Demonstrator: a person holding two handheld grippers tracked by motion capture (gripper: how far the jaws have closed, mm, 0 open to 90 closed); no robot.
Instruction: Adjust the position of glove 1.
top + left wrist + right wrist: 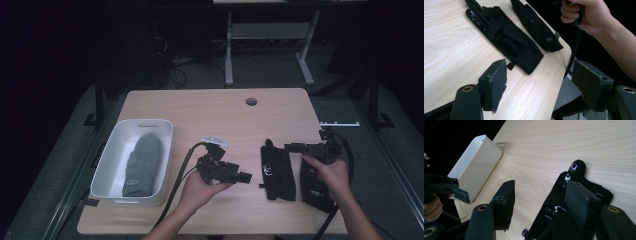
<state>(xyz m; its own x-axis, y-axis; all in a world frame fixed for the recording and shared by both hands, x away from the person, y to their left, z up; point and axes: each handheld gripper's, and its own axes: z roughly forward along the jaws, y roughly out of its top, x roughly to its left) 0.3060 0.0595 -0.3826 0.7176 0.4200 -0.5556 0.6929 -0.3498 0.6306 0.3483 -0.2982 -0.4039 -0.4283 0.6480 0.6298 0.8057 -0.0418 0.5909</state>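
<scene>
The left gripper (243, 176) sits low over the middle of the pale wooden surface (210, 112), jaws spread wide with nothing between them, aimed sideways at the two flat black fabric gloves lying to its right. In the left gripper view both worn foam pads (499, 82) are bare and well apart. The right gripper (290, 147) hovers over the top end of the gloves, jaws open too; in the right gripper view one jaw hangs above the left black glove (276, 172) while the other is over bare wood, and neither pad presses on it as far as one can see.

That left glove lies flat, fingers pointing away from the person, with pale markings on the fingertips. The right black glove (315, 190) lies just beside it, near the surface's right edge, partly under the person's right hand (330, 172). Over on the left side there's a white rectangular plastic bin (112, 160) with a grey knitted mitten (142, 162) lying inside.
</scene>
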